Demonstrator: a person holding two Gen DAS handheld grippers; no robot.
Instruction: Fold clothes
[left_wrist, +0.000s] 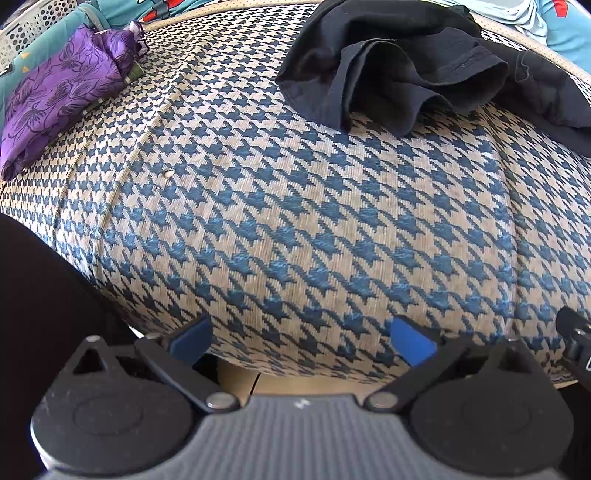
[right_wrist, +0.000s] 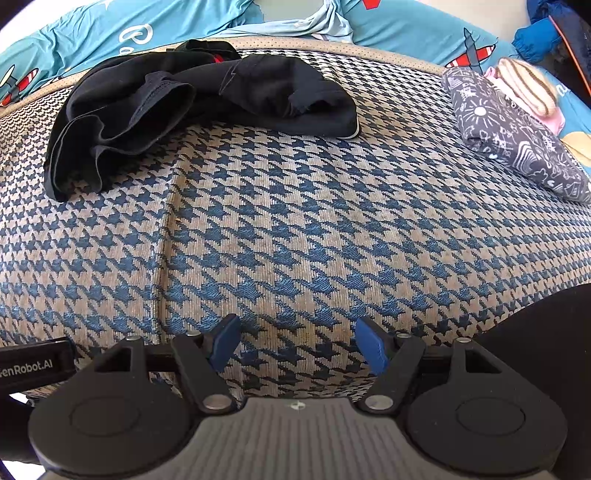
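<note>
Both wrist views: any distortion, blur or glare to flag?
Left wrist: heavy fisheye bulge in the houndstooth cushion, dark corners, sharp. Right wrist: same bulge, black garment loses fold detail in shadow, no glare.

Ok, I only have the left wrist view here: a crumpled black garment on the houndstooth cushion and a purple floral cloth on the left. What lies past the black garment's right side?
Observer: A folded grey fabric bundle with white doodle print lies there, apart from the crumpled black garment.
Operator: Anything on it?
Observer: A cream knitted piece with brown stripes sits against its far edge.
Operator: And the right tool?
Observer: The right tool is open over the bare houndstooth cushion, holding nothing.
</note>
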